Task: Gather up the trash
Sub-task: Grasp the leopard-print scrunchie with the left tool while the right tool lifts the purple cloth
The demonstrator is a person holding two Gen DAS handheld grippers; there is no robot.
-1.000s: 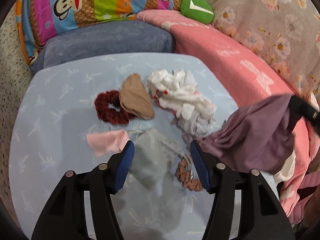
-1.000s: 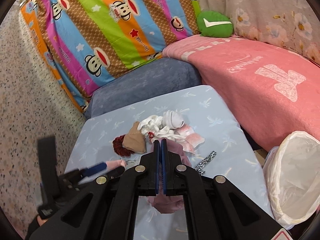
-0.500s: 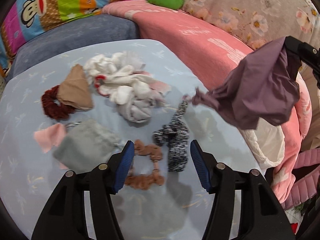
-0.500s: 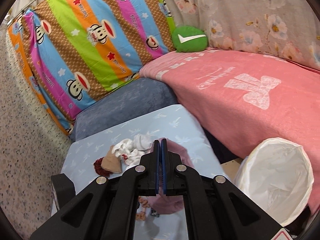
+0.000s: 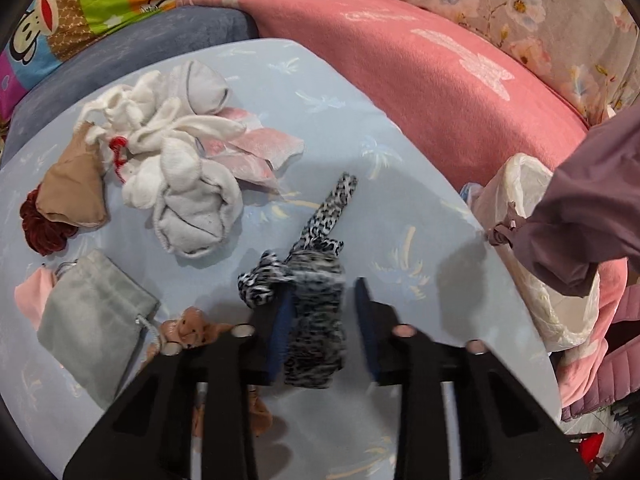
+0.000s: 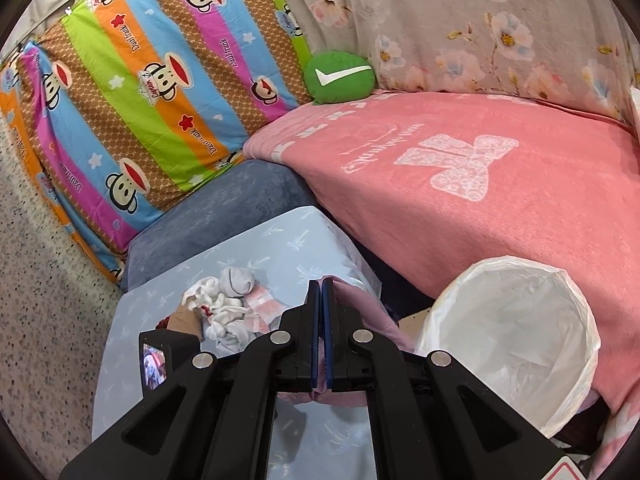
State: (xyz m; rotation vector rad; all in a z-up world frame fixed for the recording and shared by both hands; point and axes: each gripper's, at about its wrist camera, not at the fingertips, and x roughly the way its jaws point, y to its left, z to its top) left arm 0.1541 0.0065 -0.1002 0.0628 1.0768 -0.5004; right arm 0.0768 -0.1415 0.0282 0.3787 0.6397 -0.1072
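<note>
While the left hand-held gripper (image 5: 320,312) has just been closing, its jaws straddle the leopard-print scrunchie (image 5: 316,300) on the counter (image 5: 400,208), apparently not yet pinching it; it should bite the thick middle before lifting. The right hand-held gripper (image 6: 321,336), clamped together on a mauve cloth (image 5: 592,220), hangs beside the lined bin (image 6: 508,336), just off the counter's edge. It should reach over the bin's mouth before letting go.
</note>
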